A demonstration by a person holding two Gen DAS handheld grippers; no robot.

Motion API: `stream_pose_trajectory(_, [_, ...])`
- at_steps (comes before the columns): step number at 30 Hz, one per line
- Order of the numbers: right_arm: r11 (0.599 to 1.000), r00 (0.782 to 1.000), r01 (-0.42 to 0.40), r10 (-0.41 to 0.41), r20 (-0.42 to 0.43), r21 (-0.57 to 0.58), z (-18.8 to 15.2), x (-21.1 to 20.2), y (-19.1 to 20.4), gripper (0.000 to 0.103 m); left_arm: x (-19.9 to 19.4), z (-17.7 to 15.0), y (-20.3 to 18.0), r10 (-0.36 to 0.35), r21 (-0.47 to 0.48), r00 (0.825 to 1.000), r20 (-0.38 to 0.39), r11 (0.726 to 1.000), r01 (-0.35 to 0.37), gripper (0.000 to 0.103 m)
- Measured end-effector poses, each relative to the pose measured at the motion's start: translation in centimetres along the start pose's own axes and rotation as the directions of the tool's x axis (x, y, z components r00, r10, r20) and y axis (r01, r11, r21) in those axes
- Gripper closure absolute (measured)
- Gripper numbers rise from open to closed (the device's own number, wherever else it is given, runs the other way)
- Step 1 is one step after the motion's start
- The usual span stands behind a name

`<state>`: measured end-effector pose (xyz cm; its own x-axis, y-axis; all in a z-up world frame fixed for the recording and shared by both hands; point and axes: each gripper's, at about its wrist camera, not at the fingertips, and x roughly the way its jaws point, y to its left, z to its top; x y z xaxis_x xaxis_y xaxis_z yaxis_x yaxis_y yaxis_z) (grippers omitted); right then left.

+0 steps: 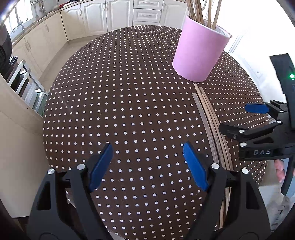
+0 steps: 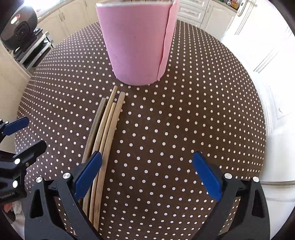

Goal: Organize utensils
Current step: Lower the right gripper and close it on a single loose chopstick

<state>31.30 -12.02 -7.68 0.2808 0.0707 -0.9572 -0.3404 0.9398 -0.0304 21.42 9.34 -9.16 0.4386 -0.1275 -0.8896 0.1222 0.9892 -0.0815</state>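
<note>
Several long wooden sticks (image 2: 105,133) lie side by side on the dotted brown tablecloth (image 2: 175,120), their far ends just short of a pink cylindrical holder (image 2: 136,46). More sticks (image 1: 202,11) stand upright in the pink holder (image 1: 199,49). My right gripper (image 2: 147,171) hovers open above the cloth; its left pad overlaps the loose sticks and nothing is gripped. My left gripper (image 1: 147,164) is open over bare cloth, with the loose sticks (image 1: 210,118) to its right. In the left wrist view the right gripper's fingers (image 1: 256,108) reach in above those sticks.
The round table (image 1: 110,92) stands in a kitchen with cream cabinets (image 1: 92,18) behind. A dark appliance on a rack (image 2: 20,31) sits off the table's left edge. A white door (image 2: 267,55) lies beyond the right edge. The person's hand (image 1: 280,169) shows at the right.
</note>
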Motion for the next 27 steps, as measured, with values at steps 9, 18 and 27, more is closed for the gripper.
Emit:
stream_pose_trajectory(9, [1.000,1.000,0.013,-0.013,0.010,-0.002,1.0,0.9,0.7,0.008,0.4,0.6,0.5,0.009,-0.018,1.000,-0.011,1.000,-0.009,0.025])
stream_pose_trajectory(18, [1.000,1.000,-0.029,0.029,-0.003,0.012,-0.4,0.2,-1.2,0.018,0.2,0.4,0.0,0.039,0.004,0.999,0.016,0.999,-0.040,0.025])
stream_pose_trajectory(27, [0.999,0.999,-0.039,0.039,-0.011,-0.031,-1.5,-0.1,0.4,0.042,0.5,0.5,-1.0,0.014,0.003,1.000,-0.003,1.000,-0.014,0.025])
